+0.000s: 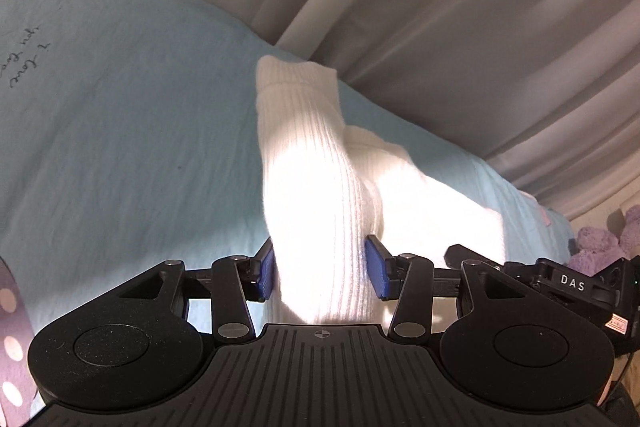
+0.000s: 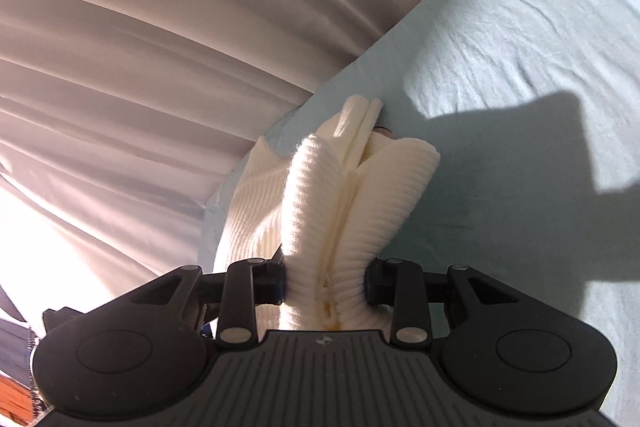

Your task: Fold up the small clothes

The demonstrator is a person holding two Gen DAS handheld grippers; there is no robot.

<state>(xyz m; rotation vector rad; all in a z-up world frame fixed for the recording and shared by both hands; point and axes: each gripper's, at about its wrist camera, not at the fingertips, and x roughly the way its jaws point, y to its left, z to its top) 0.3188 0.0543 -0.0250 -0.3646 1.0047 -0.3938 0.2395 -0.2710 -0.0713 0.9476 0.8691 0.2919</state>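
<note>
Pale blue bedsheet (image 1: 120, 115) below, beige curtain (image 1: 460, 7) behind; white ribbed sock (image 1: 316, 195) lifted over sheet; left gripper (image 1: 323, 273) jaws pinching it; right gripper (image 2: 325, 283) jaws pinching bunched folds.

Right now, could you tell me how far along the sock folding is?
Done: nothing lies folded on the blue sheet. In hand: the white ribbed sock is off the sheet, bunched in the right tongs, with another part between the left tongs. Left: fold it and lay it flat.
</note>
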